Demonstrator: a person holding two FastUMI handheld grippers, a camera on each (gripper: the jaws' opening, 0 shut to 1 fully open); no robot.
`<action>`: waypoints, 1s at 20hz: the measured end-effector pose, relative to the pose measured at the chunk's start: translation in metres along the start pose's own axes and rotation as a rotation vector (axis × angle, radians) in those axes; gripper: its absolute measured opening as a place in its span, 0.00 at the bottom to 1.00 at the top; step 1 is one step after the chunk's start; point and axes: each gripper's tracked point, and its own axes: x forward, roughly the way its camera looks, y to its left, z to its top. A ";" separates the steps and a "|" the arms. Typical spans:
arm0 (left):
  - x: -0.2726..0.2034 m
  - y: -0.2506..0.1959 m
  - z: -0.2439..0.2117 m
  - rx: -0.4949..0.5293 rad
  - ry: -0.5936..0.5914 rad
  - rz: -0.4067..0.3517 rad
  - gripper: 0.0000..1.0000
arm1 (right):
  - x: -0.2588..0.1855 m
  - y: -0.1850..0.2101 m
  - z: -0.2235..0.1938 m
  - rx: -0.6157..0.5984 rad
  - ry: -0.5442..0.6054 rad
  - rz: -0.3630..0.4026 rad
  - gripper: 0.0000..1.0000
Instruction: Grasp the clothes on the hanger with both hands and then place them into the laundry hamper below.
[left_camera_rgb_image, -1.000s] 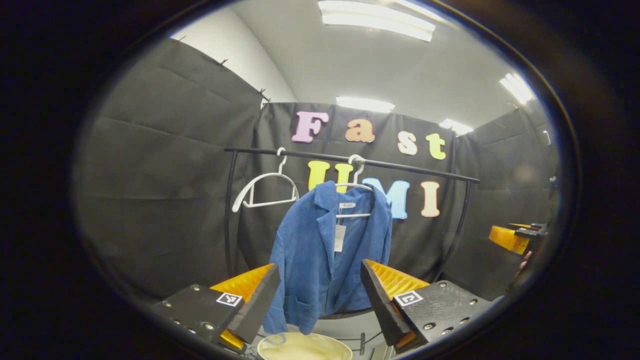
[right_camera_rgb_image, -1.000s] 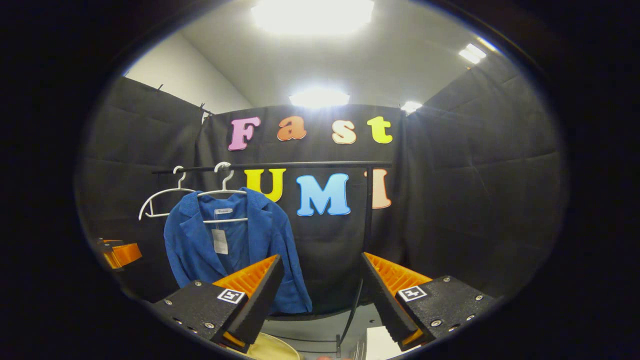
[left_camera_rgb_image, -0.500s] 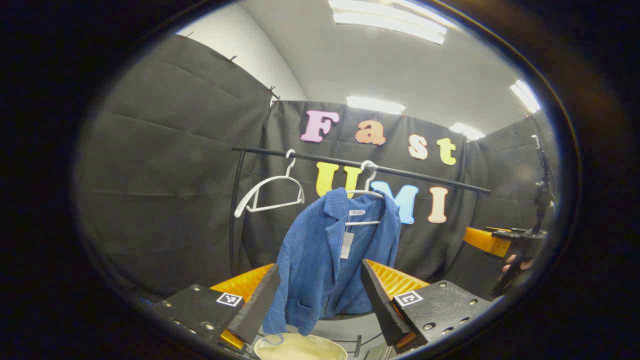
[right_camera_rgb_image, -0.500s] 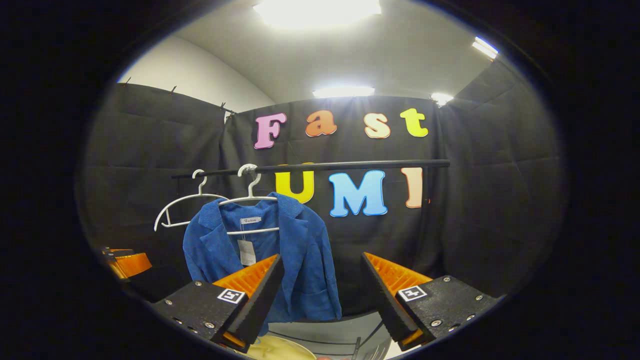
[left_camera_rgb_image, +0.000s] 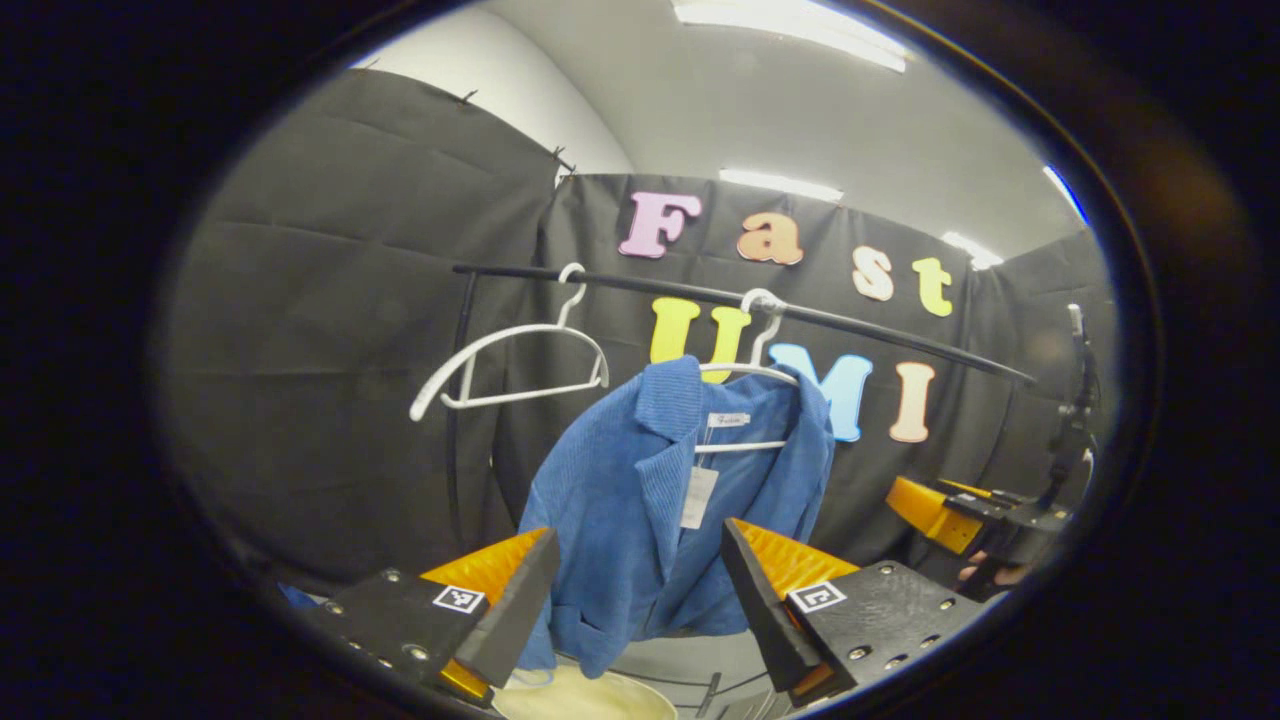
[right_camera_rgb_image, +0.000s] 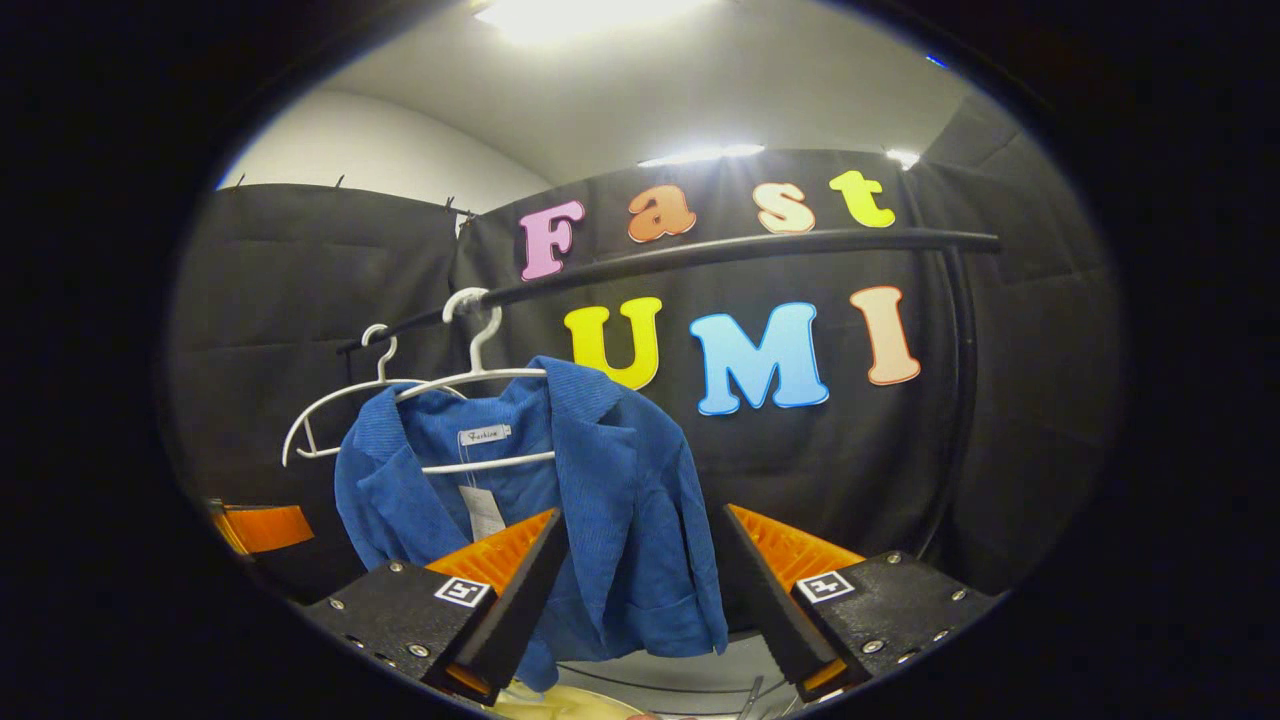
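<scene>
A blue corduroy jacket (left_camera_rgb_image: 640, 510) (right_camera_rgb_image: 610, 500) with a paper tag hangs on a white hanger (left_camera_rgb_image: 745, 375) (right_camera_rgb_image: 480, 385) from a black rail (left_camera_rgb_image: 760, 305) (right_camera_rgb_image: 740, 250). My left gripper (left_camera_rgb_image: 640, 600) is open, short of the jacket's lower left front, touching nothing. In the right gripper view my right gripper (right_camera_rgb_image: 640, 590) is also open, its fingers framing the jacket's right sleeve without contact. The cream rim of the laundry hamper (left_camera_rgb_image: 590, 695) (right_camera_rgb_image: 560, 705) shows below the jacket. The right gripper (left_camera_rgb_image: 950, 505) and a hand holding it appear far right in the left gripper view.
An empty white hanger (left_camera_rgb_image: 510, 360) (right_camera_rgb_image: 340, 410) hangs on the rail left of the jacket. The rack's black upright posts (left_camera_rgb_image: 460, 420) (right_camera_rgb_image: 960, 400) stand at either end. Black cloth walls close in all around. The left gripper (right_camera_rgb_image: 260, 525) shows at the left edge of the right gripper view.
Both grippers have moved closer to the jacket, which now looks larger between their fingers. The right gripper swung left toward the jacket. Both stay open.
</scene>
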 end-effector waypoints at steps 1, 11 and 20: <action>0.010 -0.003 -0.001 -0.011 0.000 0.007 0.94 | 0.011 0.001 -0.006 0.014 0.014 0.019 0.95; 0.097 -0.017 -0.002 0.029 -0.020 0.130 0.92 | 0.095 0.034 -0.033 0.139 0.102 0.171 0.95; 0.145 -0.013 -0.012 0.047 -0.008 0.214 0.93 | 0.132 0.041 -0.047 0.154 0.136 0.173 0.95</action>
